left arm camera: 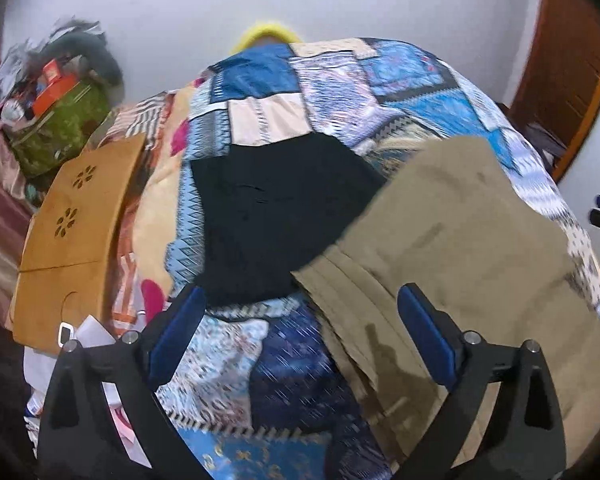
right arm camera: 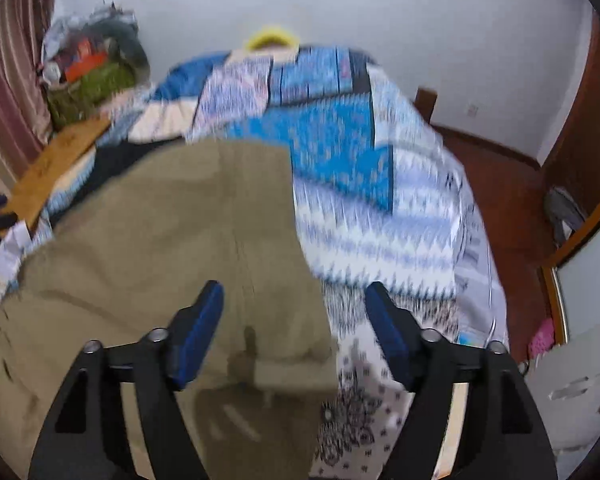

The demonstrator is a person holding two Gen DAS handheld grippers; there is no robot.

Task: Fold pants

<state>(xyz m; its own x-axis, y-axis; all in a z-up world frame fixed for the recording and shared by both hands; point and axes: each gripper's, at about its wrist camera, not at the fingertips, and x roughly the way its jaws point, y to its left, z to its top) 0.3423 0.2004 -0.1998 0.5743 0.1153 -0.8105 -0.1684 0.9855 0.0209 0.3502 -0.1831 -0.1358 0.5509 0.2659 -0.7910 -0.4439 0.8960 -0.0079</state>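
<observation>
Khaki pants (left arm camera: 460,240) lie flat on the bed's patchwork quilt (left arm camera: 340,80), toward the near right of the bed, partly overlapping a black garment (left arm camera: 276,216) at their left edge. Left gripper (left arm camera: 300,320) is wide open with nothing in it: left finger over bare quilt, right finger over the pants' left edge, pads apart from the cloth as far as I can tell. Right gripper (right arm camera: 296,320) is also open and empty, straddling the pants' right edge (right arm camera: 316,280): left finger over khaki, right finger over quilt. Open room: quilt right of the pants is bare out to the bed's right edge, then red-brown floor (right arm camera: 500,200); far half of the bed is bare quilt up to a yellow thing (left arm camera: 266,34) at the wall. Left side is tight: a wooden lap tray (left arm camera: 76,220) sits on the bed's left edge, papers (left arm camera: 92,332) near it, a cluttered green bag (left arm camera: 60,128) behind. Left view only: the black garment's full outline, the tray's cutouts, the other gripper's tip at the far right. Right view only: floor, wooden door frame (right arm camera: 580,208), white furniture at near right (right arm camera: 572,392), the pants' folded near end (right arm camera: 260,368). Right view is heavily blurred, so fine contact is unreadable.
</observation>
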